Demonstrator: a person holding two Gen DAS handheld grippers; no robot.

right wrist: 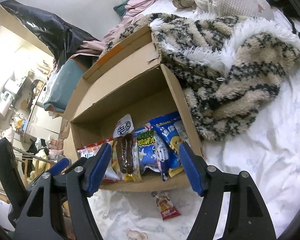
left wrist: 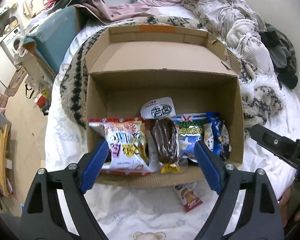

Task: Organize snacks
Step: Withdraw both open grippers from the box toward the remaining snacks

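Note:
An open cardboard box [left wrist: 238, 120] lies on the bed and holds several snack packs: a red and white pack [left wrist: 126, 142], a brown sausage pack [left wrist: 166, 140] and blue packs [left wrist: 218, 132]. The box also shows in the right wrist view [right wrist: 182, 104]. A small red snack packet [left wrist: 188, 198] lies on the sheet just in front of the box, also seen in the right wrist view [right wrist: 167, 206]. My left gripper [left wrist: 152, 150] is open and empty over the box's near edge. My right gripper [right wrist: 145, 154] is open and empty beside it.
A furry striped blanket [right wrist: 230, 76] lies against the box's right side. Rumpled clothes and bedding [left wrist: 220, 6] pile at the far end of the bed. A teal-topped box [left wrist: 54, 38] stands at the bed's left edge, with floor clutter beyond.

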